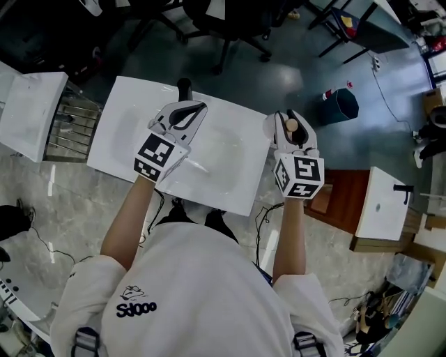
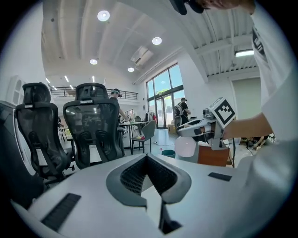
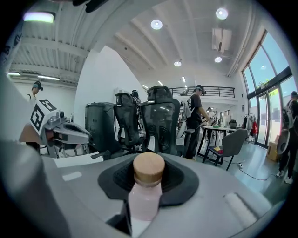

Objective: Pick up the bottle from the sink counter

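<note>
My right gripper (image 1: 290,131) is shut on a pale pink bottle (image 3: 145,195) with a round wooden cap (image 1: 291,126). It holds the bottle in the air, off the right edge of the white sink counter (image 1: 132,118). In the right gripper view the bottle stands upright between the jaws, which grip its neck and body. My left gripper (image 1: 187,113) hovers over the basin near the black tap (image 1: 184,88). Its jaws meet in a closed V (image 2: 148,160) with nothing between them. The left gripper view also shows the bottle's (image 2: 186,146) rounded end in the right gripper.
A second white sink (image 1: 31,111) and a metal rack (image 1: 73,125) stand to the left. To the right are a wooden cabinet (image 1: 345,199) and another white basin (image 1: 383,202). A dark bin (image 1: 341,104) and office chairs (image 1: 223,21) stand on the floor beyond.
</note>
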Demonstrator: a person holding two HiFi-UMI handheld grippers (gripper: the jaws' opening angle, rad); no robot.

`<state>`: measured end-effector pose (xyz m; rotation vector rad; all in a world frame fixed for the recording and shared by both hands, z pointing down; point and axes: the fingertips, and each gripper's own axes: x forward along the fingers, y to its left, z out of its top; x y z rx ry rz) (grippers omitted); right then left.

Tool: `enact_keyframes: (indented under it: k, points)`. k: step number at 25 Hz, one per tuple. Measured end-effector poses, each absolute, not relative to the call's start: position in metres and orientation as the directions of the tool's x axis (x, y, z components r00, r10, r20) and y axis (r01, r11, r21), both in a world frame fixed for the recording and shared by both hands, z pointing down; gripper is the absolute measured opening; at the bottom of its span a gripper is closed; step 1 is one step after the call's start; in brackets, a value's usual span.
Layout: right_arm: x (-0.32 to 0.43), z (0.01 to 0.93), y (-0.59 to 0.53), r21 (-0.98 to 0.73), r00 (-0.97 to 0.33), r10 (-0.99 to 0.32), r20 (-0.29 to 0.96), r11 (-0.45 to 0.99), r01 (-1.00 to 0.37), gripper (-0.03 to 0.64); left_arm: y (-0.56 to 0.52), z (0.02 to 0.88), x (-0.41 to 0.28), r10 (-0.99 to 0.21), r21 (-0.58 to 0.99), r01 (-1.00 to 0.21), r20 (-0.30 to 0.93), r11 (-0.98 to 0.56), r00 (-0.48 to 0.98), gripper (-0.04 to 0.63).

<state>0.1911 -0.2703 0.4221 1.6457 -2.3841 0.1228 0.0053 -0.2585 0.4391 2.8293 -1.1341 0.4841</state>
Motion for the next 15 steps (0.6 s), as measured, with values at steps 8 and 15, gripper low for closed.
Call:
enact_keyframes:
  k: [8, 15]
  points:
    - [0.185, 0.386, -0.239, 0.053, -0.346, -0.912, 0.219, 0.365, -0.929, 0.118, -0.263, 0.407, 0.007, -0.668, -0.09, -0.668, 0.23, -0.738, 0.708, 0.005]
    - [0.179, 0.362, -0.221, 0.055, -0.326, -0.924, 0.2, 0.343, -0.938, 0.118, -0.261, 0.393, 0.008, -0.659, -0.099, -0.654, 0.192, -0.75, 0.727, 0.005]
